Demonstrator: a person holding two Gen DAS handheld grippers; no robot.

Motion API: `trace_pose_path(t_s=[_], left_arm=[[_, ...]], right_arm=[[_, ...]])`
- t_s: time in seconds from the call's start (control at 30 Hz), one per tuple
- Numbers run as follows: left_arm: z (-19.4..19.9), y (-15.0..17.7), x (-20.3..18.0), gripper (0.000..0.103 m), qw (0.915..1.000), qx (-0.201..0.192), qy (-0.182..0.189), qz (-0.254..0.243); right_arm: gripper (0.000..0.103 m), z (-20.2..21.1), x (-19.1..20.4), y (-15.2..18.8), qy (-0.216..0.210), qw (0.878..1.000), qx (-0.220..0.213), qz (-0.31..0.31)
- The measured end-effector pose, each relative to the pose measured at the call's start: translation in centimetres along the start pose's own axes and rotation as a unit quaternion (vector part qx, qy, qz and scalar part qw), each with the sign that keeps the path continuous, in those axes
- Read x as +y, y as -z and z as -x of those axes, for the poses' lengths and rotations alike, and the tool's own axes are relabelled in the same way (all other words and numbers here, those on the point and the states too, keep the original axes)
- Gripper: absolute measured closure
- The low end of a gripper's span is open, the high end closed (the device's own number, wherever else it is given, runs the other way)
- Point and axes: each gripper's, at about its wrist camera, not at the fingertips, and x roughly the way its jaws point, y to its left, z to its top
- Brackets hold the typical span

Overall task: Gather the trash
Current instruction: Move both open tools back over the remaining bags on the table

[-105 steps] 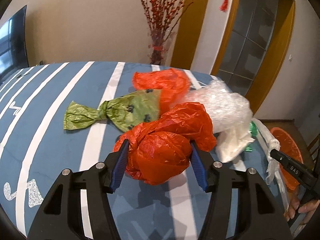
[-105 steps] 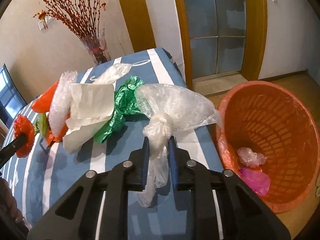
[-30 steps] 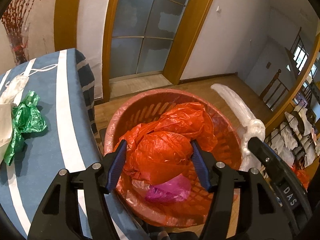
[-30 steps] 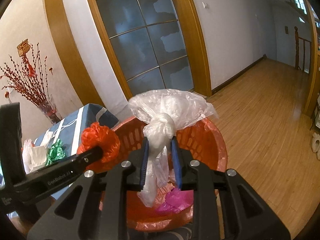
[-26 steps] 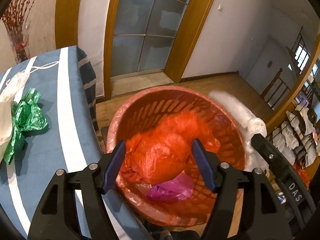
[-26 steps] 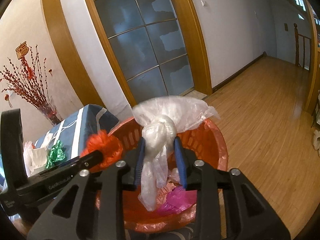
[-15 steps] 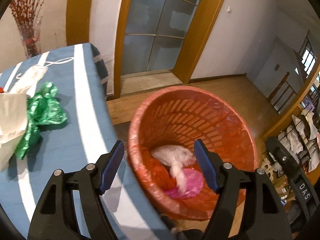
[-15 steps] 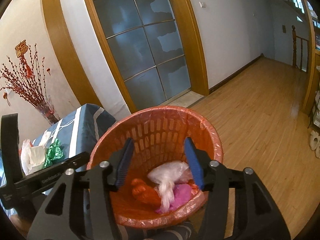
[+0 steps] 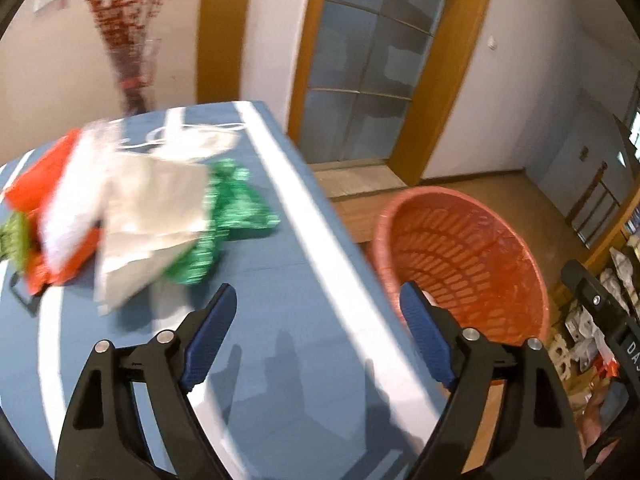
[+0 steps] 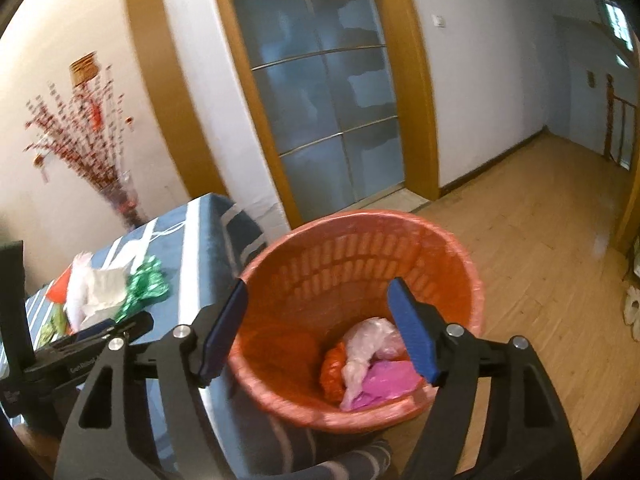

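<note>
Both grippers are empty with their jaws opening wide: the left gripper (image 9: 316, 332) points at the blue table (image 9: 280, 360), the right gripper (image 10: 320, 328) hangs over the orange basket (image 10: 460, 256), where a red bag (image 10: 334, 368), a clear bag (image 10: 368, 344) and a pink bag (image 10: 384, 376) lie. More trash waits on the table: a green bag (image 9: 236, 216), white paper (image 9: 156, 216) and an orange bag (image 9: 40, 176), piled touching one another. A grab there could catch several pieces, and loose plastic may slip free over the floor short of the basket.
</note>
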Motion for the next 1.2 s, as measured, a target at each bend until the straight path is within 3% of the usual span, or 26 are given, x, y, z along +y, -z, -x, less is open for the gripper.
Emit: trace_pose_path(t_s=[0.33,0.63,0.9,1.03,1.2], left_arm=[[3.6,1.2,8.5,0.015,0.9945,-0.032,-0.091,0.039],[6.4,2.0,17.7,0.012,0.9782,-0.063,-0.174,0.094],[7.6,2.5,23.5,0.010,0.9709,-0.068,-0.189,0.131],[7.9,2.8,25.0,0.010,0.9707,-0.070,-0.184,0.138],[8.1,3.1,25.8,0.010,0.9716,-0.070,-0.176,0.141]], right_arm=[[0.031,-0.3,9.2,1.7,-0.058,0.995,0.024,0.072],[0.031,-2.2,18.6,2.9,-0.113,0.984,0.046,0.126],[0.032,-4.9,25.3,4.0,-0.132,0.979,0.072,0.140],[0.039,-6.6,28.1,5.0,-0.115,0.978,0.086,0.153],[0.060,-8.4,29.2,5.9,-0.084,0.977,0.119,0.154]])
